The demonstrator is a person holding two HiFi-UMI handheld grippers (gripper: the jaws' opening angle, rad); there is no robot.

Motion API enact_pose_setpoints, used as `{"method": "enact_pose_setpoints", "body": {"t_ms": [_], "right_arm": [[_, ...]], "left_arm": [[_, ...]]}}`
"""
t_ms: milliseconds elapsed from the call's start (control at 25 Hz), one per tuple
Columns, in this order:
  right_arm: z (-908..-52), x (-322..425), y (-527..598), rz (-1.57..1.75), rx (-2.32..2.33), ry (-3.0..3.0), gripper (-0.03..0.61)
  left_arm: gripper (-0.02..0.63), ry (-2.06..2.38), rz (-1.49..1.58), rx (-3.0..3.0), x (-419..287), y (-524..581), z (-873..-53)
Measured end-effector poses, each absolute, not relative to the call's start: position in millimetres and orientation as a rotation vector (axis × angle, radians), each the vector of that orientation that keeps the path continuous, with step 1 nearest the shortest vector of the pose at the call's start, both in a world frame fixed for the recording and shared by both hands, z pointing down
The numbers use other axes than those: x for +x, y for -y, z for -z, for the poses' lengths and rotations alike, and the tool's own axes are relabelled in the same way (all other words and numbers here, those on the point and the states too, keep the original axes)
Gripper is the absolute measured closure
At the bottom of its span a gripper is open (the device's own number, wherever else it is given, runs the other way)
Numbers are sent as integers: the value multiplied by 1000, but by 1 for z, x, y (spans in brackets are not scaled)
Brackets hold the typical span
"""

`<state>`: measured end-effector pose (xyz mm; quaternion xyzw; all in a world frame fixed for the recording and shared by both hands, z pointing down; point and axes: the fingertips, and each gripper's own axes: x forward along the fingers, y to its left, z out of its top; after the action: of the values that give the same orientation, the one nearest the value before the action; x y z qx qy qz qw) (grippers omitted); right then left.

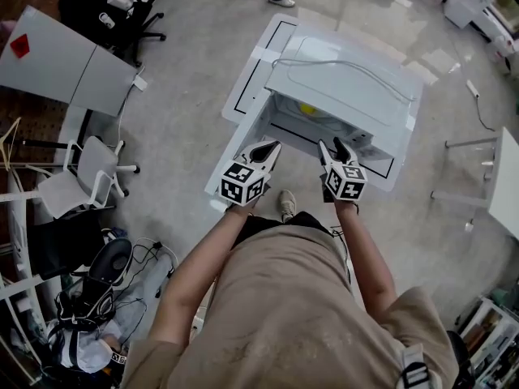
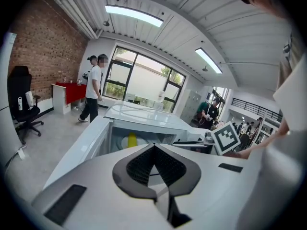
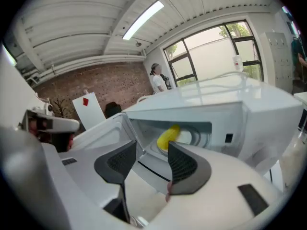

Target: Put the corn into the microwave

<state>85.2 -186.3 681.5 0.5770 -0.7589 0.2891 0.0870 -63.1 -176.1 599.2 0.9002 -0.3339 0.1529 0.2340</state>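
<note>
Corn [image 3: 169, 135], a yellow cob, lay inside the open white microwave [image 3: 249, 114]; left claw [image 2: 153, 147] was pinched together, right claw [image 3: 151, 153] parted, empty.

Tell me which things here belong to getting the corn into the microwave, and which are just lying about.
Belong to the job:
- yellow corn cob, already inside
- white microwave oven, door open
- left gripper, shut, empty
- right gripper, open, empty

Just lying about:
- black office chair
- white chair
- white board with a red diamond
</note>
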Motion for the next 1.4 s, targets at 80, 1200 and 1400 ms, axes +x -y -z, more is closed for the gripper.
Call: {"method": "enact_pose_setpoints", "body": {"t_ms": [80,1200,1400], "right_arm": [[-646,87,180,-802,1714,2328,364],[-522,132,159,-422,1751,2472,383],[-539,132,161,-414,1720,2394,493]], "left_arm": [[611,930,-384,2478,-64,177,-589],[611,1072,-189,2554,-109,179,-522],[611,1073,-194,2554,-109,179,-524]]}}
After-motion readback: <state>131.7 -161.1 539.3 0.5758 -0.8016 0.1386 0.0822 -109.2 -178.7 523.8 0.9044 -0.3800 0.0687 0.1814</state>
